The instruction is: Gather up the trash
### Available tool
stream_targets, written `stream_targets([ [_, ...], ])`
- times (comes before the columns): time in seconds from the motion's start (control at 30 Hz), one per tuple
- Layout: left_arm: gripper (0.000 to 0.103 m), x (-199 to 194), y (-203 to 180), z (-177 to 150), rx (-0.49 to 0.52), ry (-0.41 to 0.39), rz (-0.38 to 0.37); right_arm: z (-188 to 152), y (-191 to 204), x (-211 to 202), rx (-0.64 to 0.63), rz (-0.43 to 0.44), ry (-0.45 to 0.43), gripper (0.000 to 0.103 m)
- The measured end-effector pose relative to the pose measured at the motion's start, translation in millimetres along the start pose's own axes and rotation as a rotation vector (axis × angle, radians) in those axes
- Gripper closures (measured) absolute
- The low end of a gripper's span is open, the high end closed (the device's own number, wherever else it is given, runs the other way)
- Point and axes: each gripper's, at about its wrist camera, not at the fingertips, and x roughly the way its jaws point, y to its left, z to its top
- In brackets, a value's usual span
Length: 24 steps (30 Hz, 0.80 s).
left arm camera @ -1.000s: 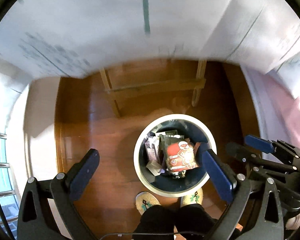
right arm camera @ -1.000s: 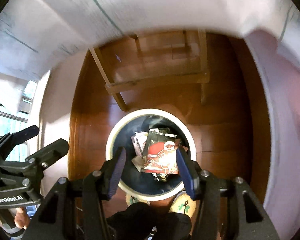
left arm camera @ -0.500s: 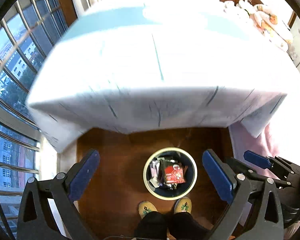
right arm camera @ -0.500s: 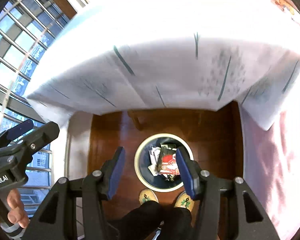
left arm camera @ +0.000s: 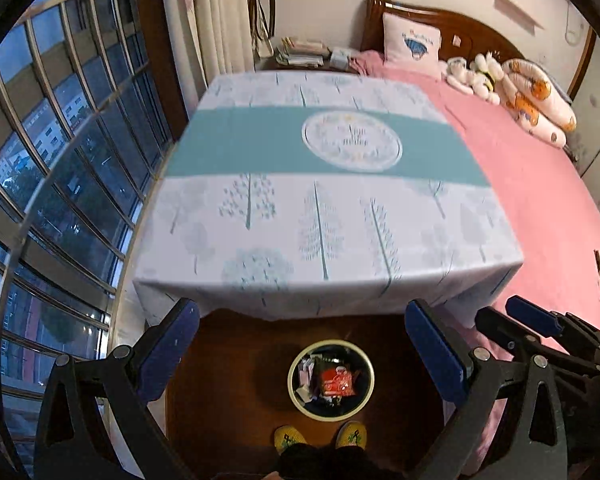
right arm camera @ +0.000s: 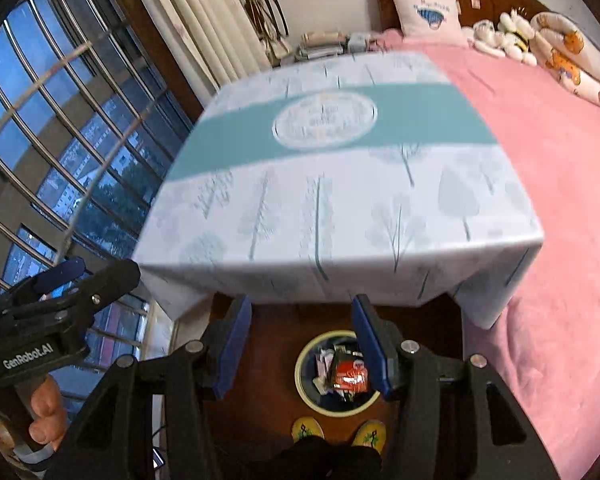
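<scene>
Showing person's hand (right arm camera: 40,420) only right wrist view

Two claws: left claw (left arm camera: 300,354) and right claw (right arm camera: 300,346), nothing between either's blue pads. One bin (left arm camera: 296,396) on the floor below both claws, one red packet (left arm camera: 335,381) in it among pale scraps, uncountable. Two yellow shoes (left arm camera: 290,438). One worktop (left arm camera: 320,220) ahead of the claws. One bed (left arm camera: 540,200), one pillow (left arm camera: 412,42).

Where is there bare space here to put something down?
The tablecloth-covered table is bare across its whole top, between the window and the pink bed. The bin on the floor is crowded with wrappers; only narrow floor shows around it.
</scene>
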Motion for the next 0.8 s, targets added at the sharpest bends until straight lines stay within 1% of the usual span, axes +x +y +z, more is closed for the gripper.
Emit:
stream_targets([
  [0.13, 0.001, -23.0, 2.3, 13.9, -0.008, -0.031, 0.011, 15.6, 12.0, -24.8, -0.008, 0.003, -0.052, 0.051],
  [0.33, 0.001, -42.5, 3.8, 16.5, -0.015, -0.059, 0.024, 26.6, 27.6, -48.8, -0.026, -0.001, -0.104, 0.050],
  [0.5, 0.001, -44.1, 1.9, 15.5, -0.003, -0.057, 0.033, 28.3, 32.0, -57.5, -0.031, -0.010, -0.119, 0.050],
  [0.8, 0.001, -42.1, 0.2, 14.9, -0.012, -0.059, 0.041, 25.5, 33.7, -58.8, -0.048, -0.023, -0.130, 0.050],
])
